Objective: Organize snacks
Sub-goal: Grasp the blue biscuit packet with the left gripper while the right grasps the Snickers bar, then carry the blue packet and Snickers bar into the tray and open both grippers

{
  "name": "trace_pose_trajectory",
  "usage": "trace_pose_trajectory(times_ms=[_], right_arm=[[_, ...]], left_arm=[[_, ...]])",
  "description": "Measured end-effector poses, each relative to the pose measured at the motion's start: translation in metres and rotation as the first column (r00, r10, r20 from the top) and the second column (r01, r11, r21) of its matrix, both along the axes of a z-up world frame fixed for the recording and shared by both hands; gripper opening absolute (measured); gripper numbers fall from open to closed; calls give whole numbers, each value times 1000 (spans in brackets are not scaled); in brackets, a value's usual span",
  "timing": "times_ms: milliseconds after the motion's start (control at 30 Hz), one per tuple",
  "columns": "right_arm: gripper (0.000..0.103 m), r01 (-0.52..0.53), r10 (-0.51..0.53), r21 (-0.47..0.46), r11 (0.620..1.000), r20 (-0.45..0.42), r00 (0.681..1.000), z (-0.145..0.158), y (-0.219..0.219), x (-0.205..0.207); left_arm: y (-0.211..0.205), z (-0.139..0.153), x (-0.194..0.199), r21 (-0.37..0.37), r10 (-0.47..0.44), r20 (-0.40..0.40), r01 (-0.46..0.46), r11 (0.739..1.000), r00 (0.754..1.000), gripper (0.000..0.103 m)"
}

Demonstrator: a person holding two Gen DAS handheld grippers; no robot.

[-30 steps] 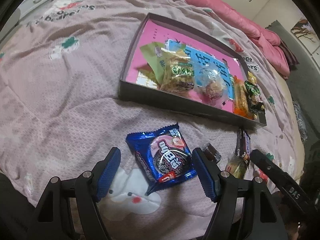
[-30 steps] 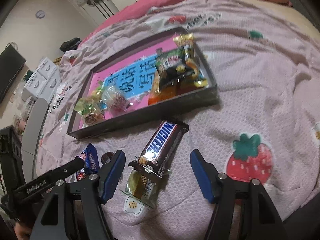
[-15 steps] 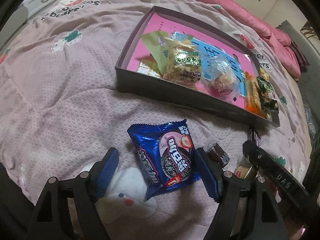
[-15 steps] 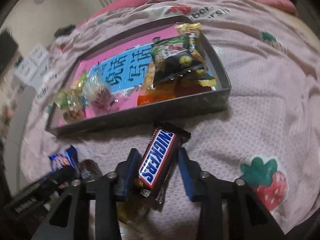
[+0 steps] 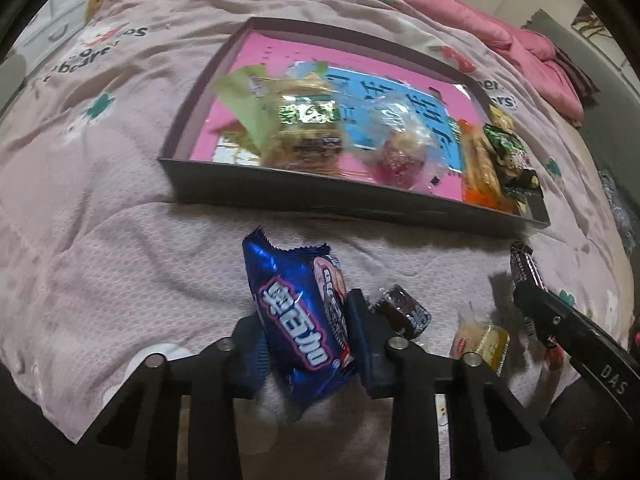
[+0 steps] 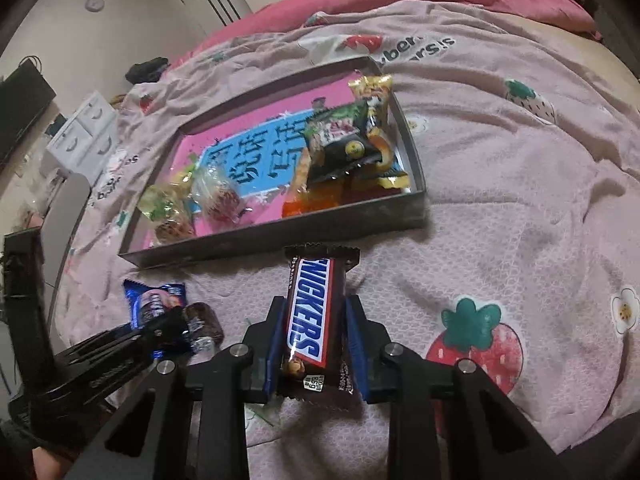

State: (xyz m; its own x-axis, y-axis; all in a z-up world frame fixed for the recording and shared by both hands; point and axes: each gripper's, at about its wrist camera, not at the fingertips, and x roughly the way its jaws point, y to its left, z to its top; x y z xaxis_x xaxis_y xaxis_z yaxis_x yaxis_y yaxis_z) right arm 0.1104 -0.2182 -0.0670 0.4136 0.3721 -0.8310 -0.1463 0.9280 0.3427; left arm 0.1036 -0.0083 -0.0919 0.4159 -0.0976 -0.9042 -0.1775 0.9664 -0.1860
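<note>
Two snacks are getting carried at once here, so both want lifting clear of the dark front wall of the tray [image 5: 352, 196] before they get set down, ideally in the bare pink middle instead of on the packets already crowding each end. On the left, the left gripper [image 5: 308, 332] is clamping a blue cookie pack [image 5: 298, 320] upright, and the wrapper is crinkling, so I'd go easy on the squeeze. A small chocolate candy [image 5: 404, 312] and a yellow wrapped snack [image 5: 480, 340] are lying loose on the bedspread [image 5: 120, 240] beside it. On the right, the right gripper [image 6: 314, 336] is pinching a Snickers bar [image 6: 310, 312] mid-length, nose pointing at the tray.
</note>
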Motion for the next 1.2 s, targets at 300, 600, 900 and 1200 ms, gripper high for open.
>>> trace_pose_trajectory(times_ms=[300,600,900,1200], right_arm=[[29,-3,2,42,999,33,999,14,-5,-9],[29,-22,16,40,999,130,991,37,-1,-14],[29,-59,48,44,997,217,975,50,6,-16],[29,-95,74,55,994,302,951,64,12,-14]], left_arm=[[11,1,-10,-71,-7,16,8,997,1000,27],[24,9,-19,-117,2,32,2,993,1000,26],[31,32,-23,-121,-2,91,13,993,996,25],[32,59,-18,-127,1,173,21,992,985,25]])
